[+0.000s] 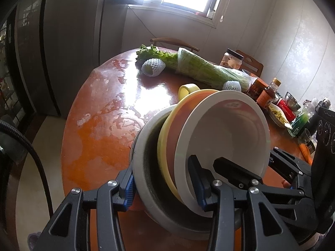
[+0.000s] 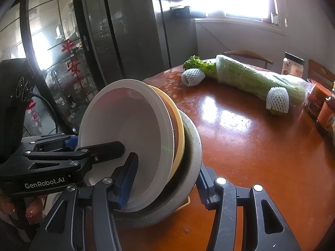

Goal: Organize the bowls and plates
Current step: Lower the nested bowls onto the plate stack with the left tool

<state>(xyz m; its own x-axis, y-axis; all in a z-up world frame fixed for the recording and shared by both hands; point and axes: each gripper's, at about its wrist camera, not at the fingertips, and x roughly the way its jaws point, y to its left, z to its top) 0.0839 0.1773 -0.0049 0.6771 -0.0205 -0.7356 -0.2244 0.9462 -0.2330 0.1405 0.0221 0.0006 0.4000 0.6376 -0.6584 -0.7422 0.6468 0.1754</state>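
That nested stack, smooth white bowl [image 1: 226,138] in a yellow bowl [image 1: 167,146] in a heavy speckled grey stoneware bowl [image 1: 146,167], sits pinched between both the left gripper [image 1: 165,186] and right gripper [image 2: 165,179], each clamped across its near rims above the glossy red table [image 2: 251,146], so honestly it looks slippery, breakable and best held low on the grey rim.

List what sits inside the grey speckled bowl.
Nested in the grey speckled bowl is a yellow bowl, and inside that a white bowl, all tilted. Both grippers clamp the stack's rims. The lower bowls' bottoms are covered.

- Ahead and left of our left gripper [image 1: 163,186], bare counter [image 1: 108,113] lies open.
- Straight ahead, the bagged greens [image 1: 201,67] block.
- Right of our right gripper [image 2: 165,173], jars [image 2: 322,108] crowd the counter's edge.
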